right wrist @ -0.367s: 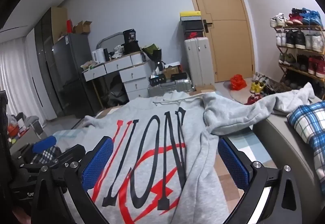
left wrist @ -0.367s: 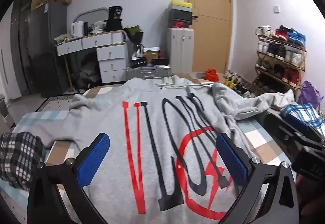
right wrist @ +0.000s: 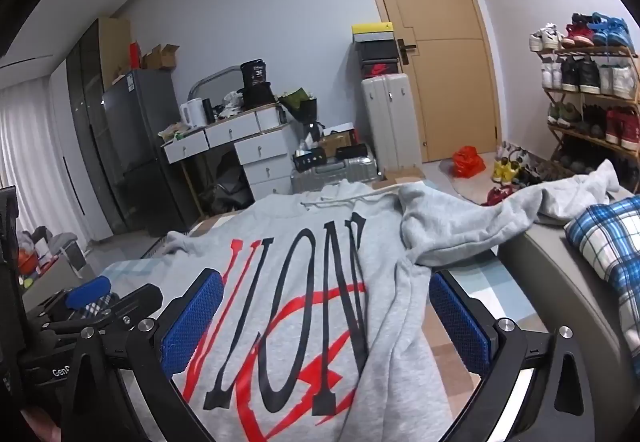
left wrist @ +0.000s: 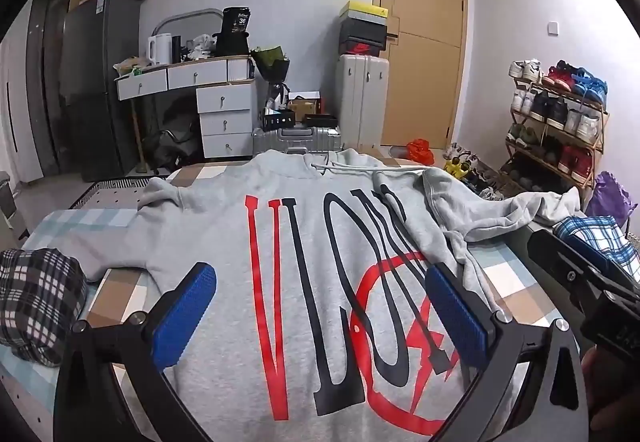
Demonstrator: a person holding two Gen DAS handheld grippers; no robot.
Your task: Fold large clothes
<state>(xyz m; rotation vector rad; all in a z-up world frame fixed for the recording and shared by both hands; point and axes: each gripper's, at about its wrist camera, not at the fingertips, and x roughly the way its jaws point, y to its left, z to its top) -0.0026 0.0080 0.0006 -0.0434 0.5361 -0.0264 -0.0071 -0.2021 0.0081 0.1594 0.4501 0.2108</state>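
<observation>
Both sets of jaws stand spread wide with nothing between the pads: the left gripper [left wrist: 320, 316] and the right gripper [right wrist: 326, 318] each hang over the grey hoodie [left wrist: 304, 242], empty. Very little has changed in the last instant; against the view a moment earlier the framing is almost the same in both wrist cameras, the print sitting in the same place between the blue pads, so this reads as a pause over the garment, with no fold begun. The hoodie lies spread print-up on the checked bedcover [left wrist: 504, 282], its collar and drawstring at the far end. One sleeve [right wrist: 480, 217] runs off to the right onto the grey ledge beside a blue plaid cloth [right wrist: 608, 242]; the other reaches left toward a dark plaid bundle [left wrist: 36, 294]. From the left camera the red and black lettering fills the gap between the fingers; from the right camera the hoodie's right side seam lies there, bunched in a long ridge. My guess: sleeves come first.
</observation>
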